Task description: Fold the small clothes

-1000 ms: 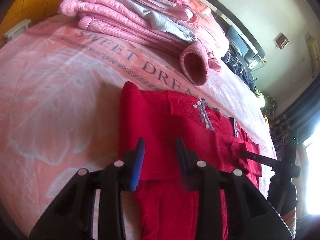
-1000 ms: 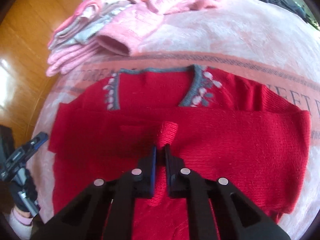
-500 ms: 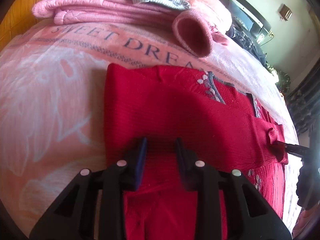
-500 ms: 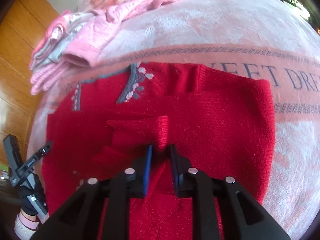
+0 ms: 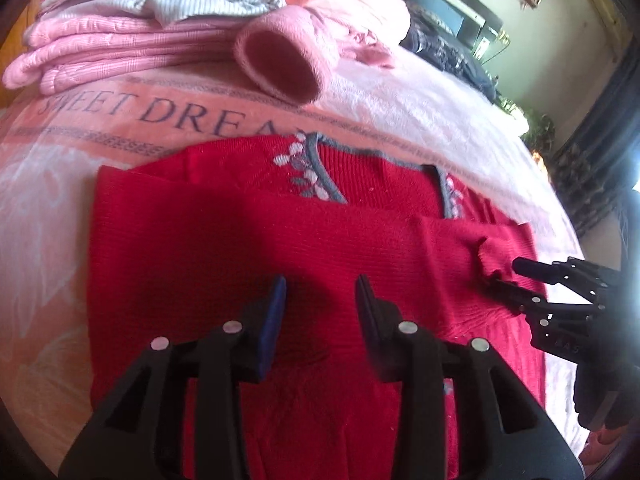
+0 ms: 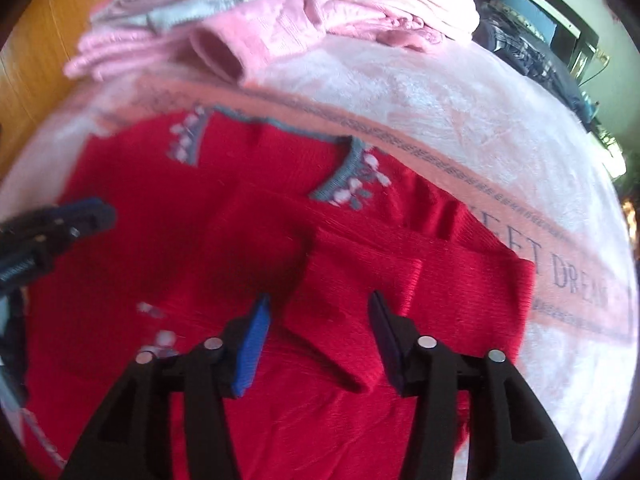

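We see the red sweater [image 5: 224, 248] lying flat on the pink blanket [image 5: 64, 184], sleeves folded across its chest, grey flowered neckline far. Our left gripper [image 5: 320, 292] and right gripper [image 6: 318, 310] hover above it, jaws apart, empty.

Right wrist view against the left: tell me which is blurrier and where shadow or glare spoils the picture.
Right wrist view: blurrier, with motion smear on the pink clothes pile and the left gripper; the red sweater is smeared too. Left wrist view: sharper, the blanket lettering readable; the left gripper's shadow darkens the sweater, and window glare washes out the far right edge.
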Motion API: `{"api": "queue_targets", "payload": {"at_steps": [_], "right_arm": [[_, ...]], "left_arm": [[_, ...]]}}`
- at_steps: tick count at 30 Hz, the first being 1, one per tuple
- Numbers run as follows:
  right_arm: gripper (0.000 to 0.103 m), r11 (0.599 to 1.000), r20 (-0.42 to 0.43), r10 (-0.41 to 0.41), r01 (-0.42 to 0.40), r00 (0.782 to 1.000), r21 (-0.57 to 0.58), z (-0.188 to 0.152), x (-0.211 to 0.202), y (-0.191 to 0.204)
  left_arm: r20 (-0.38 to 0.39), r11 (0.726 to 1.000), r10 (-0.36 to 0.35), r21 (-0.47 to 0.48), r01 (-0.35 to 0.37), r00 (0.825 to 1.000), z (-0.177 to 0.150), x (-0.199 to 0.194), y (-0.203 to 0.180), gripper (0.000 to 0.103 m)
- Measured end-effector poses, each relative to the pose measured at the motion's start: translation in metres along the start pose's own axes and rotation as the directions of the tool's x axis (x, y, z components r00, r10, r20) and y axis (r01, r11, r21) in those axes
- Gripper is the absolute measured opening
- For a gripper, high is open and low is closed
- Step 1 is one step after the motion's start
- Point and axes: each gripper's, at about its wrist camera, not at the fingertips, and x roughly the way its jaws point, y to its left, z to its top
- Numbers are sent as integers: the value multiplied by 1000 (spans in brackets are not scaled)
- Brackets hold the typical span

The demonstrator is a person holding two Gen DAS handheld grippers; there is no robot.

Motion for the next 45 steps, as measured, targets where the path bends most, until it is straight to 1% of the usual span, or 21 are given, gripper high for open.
{"api": "queue_targets", "payload": {"at_steps": [1, 2, 3, 4, 6, 8, 10, 11, 14, 17, 19, 21, 23, 25, 28, 30, 31, 32, 34, 39, 45], "right_arm": [[38, 1000, -15, -1, 1, 1000, 13, -2, 5, -4], [24, 999, -29, 22, -21, 999, 40, -5, 11, -12], [17, 997, -29, 38, -36, 999, 69, -9, 12, -21], [4, 994, -14, 50, -48, 999, 99, -12, 10, -30], [4, 980, 36, 77, -83, 996, 182, -19, -1, -53], [4, 946, 86, 130, -149, 988, 287, -30, -12, -83], [5, 893, 115, 195, -225, 974, 389, -45, -14, -112], [9, 871, 112, 226, -252, 968, 422, -50, -9, -122], [23, 856, 63, 235, -237, 970, 460, -69, 8, -137], [30, 800, 123, 335, -351, 934, 486, -80, 12, -148], [30, 783, 140, 358, -378, 923, 494, -83, 12, -151], [26, 788, 135, 351, -370, 927, 491, -82, 14, -154], [14, 799, 108, 326, -335, 939, 500, -85, 16, -155], [11, 809, 93, 312, -316, 946, 496, -85, 19, -151], [11, 837, 85, 276, -283, 957, 468, -85, 17, -144], [14, 835, 99, 284, -297, 954, 463, -87, 11, -146], [20, 829, 111, 291, -308, 950, 467, -89, 6, -148], [32, 825, 134, 295, -323, 946, 464, -95, -4, -150], [47, 834, 159, 297, -337, 941, 436, -108, -25, -149], [47, 868, 105, 317, -333, 943, 369, -170, -65, -129], [47, 860, 57, 365, -360, 929, 363, -255, -97, -96]], "left_arm": [[-7, 1000, 3, -2, -3, 1000, -1, 4, 1, 35], [-12, 1000, 4, -6, -4, 1000, -2, 7, 3, 35], [-13, 1000, 2, -4, -2, 1000, -2, 8, 4, 35], [-12, 1000, -2, 0, 2, 1000, -2, 9, 6, 35], [-14, 1000, -6, 9, 6, 1000, -3, 9, 7, 35], [-17, 1000, -6, 14, 7, 1000, -3, 9, 8, 35], [-19, 1000, -7, 13, 7, 1000, -3, 11, 8, 35], [-18, 1000, -7, 10, 7, 1000, -3, 11, 8, 35], [-13, 1000, 2, 5, -2, 1000, -3, 12, 6, 35], [-11, 1000, 19, -5, -19, 1000, -2, 9, 3, 35], [-5, 1000, 27, -11, -27, 1000, 0, 4, -1, 35], [15, 1000, 8, 2, -8, 1000, 0, -3, -8, 35], [8, 1000, 7, 26, -7, 1000, -3, -2, -15, 36], [-21, 998, 31, 51, -30, 999, -7, 8, -18, 37], [-13, 993, 61, 99, -59, 998, -11, 14, -22, 37], [-19, 997, 45, 71, -43, 999, -9, 9, -20, 37], [-22, 998, 32, 52, -30, 999, -9, 4, -17, 37], [-25, 1000, 10, 28, -9, 1000, -9, -4, -14, 37], [-35, 1000, -10, 16, 11, 999, -14, -22, -10, 40], [-87, 999, 3, 40, 1, 996, -60, -79, 12, 48], [-191, 999, 39, -10, -42, 981, -144, -135, 50, 49]]}}
